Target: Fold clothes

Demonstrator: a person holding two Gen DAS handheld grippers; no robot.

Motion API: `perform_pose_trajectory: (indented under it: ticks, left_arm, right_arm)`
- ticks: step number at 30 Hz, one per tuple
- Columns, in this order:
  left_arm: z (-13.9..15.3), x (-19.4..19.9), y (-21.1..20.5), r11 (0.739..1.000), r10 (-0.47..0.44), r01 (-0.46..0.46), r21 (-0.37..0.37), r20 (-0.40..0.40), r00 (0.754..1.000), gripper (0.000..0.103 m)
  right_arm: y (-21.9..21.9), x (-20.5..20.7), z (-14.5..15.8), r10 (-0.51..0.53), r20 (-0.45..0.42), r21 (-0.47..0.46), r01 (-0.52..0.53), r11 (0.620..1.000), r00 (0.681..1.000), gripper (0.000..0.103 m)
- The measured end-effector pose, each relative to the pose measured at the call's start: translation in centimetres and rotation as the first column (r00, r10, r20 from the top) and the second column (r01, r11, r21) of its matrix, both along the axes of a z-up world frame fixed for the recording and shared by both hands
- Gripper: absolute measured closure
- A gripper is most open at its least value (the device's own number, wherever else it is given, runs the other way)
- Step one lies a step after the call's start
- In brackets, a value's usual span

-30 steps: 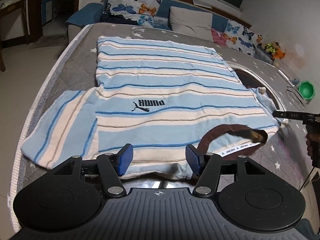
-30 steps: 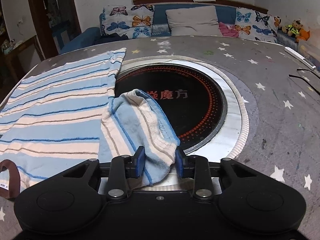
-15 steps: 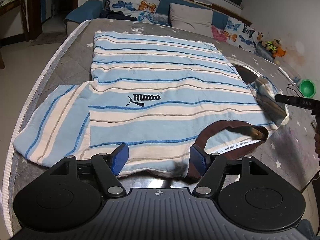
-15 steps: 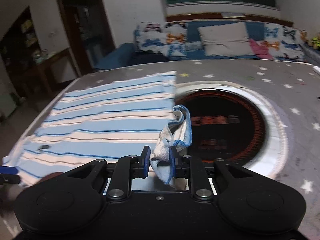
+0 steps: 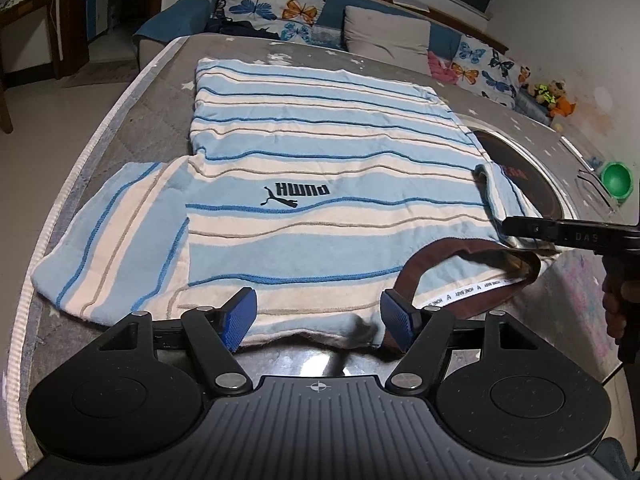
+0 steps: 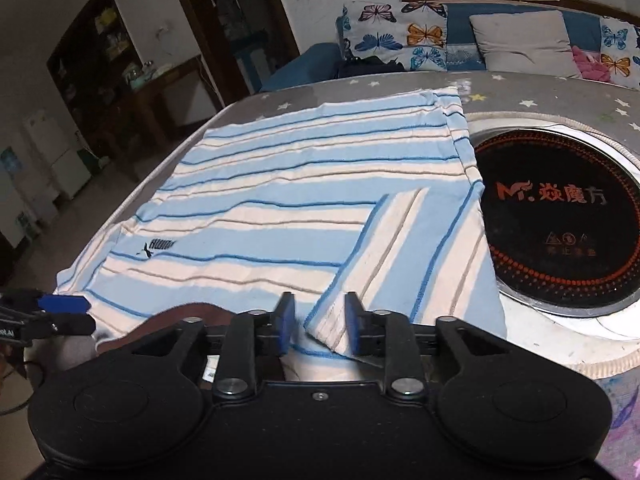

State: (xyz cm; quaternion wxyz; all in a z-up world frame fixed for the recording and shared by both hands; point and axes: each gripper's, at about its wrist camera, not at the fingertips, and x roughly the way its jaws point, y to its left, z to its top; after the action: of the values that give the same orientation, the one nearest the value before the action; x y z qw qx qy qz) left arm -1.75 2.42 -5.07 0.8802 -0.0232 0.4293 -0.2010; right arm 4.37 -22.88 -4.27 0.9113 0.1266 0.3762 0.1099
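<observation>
The striped shirt (image 5: 320, 184) lay flat on the table (image 5: 132, 92). The right gripper (image 6: 320, 322), jaws parted around the folded-in sleeve (image 6: 416, 256), risked dragging it askew. The left gripper (image 5: 320, 318) hovered open at the shoulder, six o'clock; the collar (image 5: 460, 264) sat toward four.

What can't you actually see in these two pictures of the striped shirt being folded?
- Shirt near hem: left wrist view, hidden behind the left gripper body.
- Folded sleeve tip: right wrist view, runs between the right gripper jaws; whether they pinch it is unclear.
- Collar label text: left wrist view, too small to read.
- Toys by the sofa: left wrist view, too small to identify.
</observation>
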Motion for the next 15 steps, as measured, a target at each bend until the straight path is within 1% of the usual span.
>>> perform_pose_trajectory:
  ticks: [3,8,11,13,15]
  left_arm:
    - [0.1,0.0,0.4,1.000,0.018,-0.018,-0.001,0.005,1.000,0.034]
    - [0.5,-0.2,1.7,0.997,0.075,-0.075,-0.001,0.025,0.997,0.034]
    - [0.6,-0.4,2.7,0.993,0.121,-0.121,0.000,0.027,0.992,0.034]
    - [0.8,-0.4,3.4,0.987,0.161,-0.161,0.011,0.035,0.986,0.034]
    - [0.9,-0.6,4.2,0.977,0.211,-0.212,0.022,0.047,0.976,0.034]
  right_arm:
    - [-0.6,0.1,0.3,-0.026,0.005,-0.025,0.026,0.999,1.000,0.069]
    - [-1.8,0.5,0.8,-0.076,0.014,-0.075,0.077,0.994,0.997,0.068]
    - [-2.4,0.4,-0.9,-0.081,-0.014,-0.090,0.080,0.993,0.997,0.068]
    - [-2.4,0.4,-0.9,-0.079,-0.016,-0.088,0.078,0.993,0.997,0.064]
    - [-2.1,0.3,-0.7,-0.078,-0.006,-0.091,0.077,0.993,0.997,0.054]
